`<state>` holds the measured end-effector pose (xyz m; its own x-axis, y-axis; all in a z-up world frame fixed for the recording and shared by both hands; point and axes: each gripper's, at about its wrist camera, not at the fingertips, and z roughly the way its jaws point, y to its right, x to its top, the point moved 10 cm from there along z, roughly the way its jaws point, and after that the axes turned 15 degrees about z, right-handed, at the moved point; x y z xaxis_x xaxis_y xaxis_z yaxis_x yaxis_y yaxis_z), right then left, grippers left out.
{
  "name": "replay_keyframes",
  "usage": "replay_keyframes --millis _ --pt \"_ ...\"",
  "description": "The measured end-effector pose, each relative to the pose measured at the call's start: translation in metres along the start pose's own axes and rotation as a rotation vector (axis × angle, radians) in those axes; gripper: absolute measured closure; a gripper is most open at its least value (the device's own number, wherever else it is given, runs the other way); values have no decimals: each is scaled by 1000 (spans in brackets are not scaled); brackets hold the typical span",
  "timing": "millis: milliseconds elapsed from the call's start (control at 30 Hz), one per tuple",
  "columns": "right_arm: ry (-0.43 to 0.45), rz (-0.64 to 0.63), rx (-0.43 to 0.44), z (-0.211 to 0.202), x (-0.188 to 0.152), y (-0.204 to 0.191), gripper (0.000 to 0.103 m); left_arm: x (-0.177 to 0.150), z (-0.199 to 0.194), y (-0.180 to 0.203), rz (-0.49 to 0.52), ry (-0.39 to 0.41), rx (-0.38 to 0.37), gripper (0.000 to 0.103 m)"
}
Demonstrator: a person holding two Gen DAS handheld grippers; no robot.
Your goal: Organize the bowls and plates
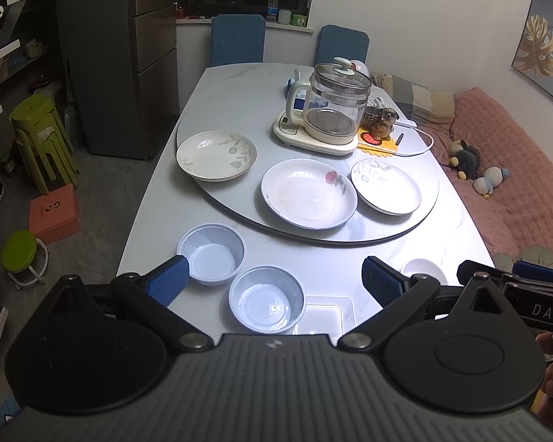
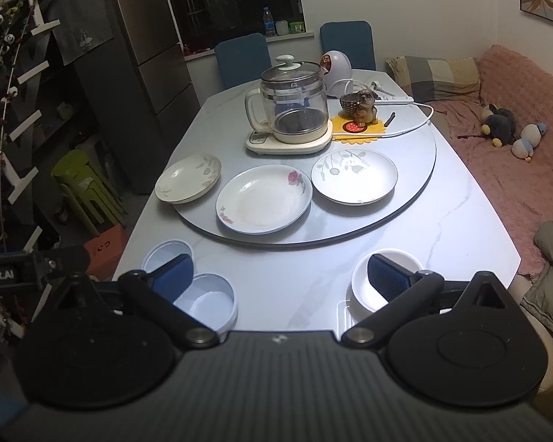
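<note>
- Both tongs hovered above the near edge of the table point(image 1: 350, 258), each spread wide and holding nothing: the left tongs point(image 1: 276, 280) and the right tongs point(image 2: 287, 276).
- Between the left tongs' blue pads point(image 1: 166, 281) sat a pale blue bowl point(image 1: 266, 304), with a second pale blue bowl point(image 1: 211, 254) just beyond the left pad, close beside the first.
- A white rectangular tray point(image 1: 324, 315) lay just right of the nearer blue bowl.
- A white bowl point(image 2: 385, 280) sat under the right tongs' right pad, its near side over the tray's corner.
- Ahead of both tongs, on the round turntable point(image 2: 405, 217), three plates lay in a row: a cream leaf-patterned plate point(image 1: 216, 155) to the left, a rose-patterned plate point(image 1: 309, 193) in the middle, and a white leaf-patterned plate point(image 1: 386, 186) to the right, the last two nearly touching.
- Further ahead stood a glass kettle point(image 1: 335, 108) on its base, with a dog figurine point(image 1: 381, 125) just right of it.
</note>
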<state>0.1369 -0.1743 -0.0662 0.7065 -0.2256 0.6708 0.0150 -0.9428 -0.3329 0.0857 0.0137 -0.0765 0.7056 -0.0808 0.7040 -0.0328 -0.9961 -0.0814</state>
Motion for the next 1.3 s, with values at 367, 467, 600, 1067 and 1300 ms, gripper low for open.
replay_keyframes --millis 367,467,600,1067,1300 --pt "-10 0 44 2 5 17 1 5 4 6 -33 -19 20 2" --pt "-17 3 56 2 9 25 1 5 6 8 -45 -22 29 2" --pt "-12 -7 68 1 15 34 1 7 8 10 -64 -27 47 2" --pt "-7 -22 125 8 29 32 2 21 26 1 -107 -41 40 2" --pt "16 -10 113 34 42 3 2 46 66 -35 -88 -43 -5 2"
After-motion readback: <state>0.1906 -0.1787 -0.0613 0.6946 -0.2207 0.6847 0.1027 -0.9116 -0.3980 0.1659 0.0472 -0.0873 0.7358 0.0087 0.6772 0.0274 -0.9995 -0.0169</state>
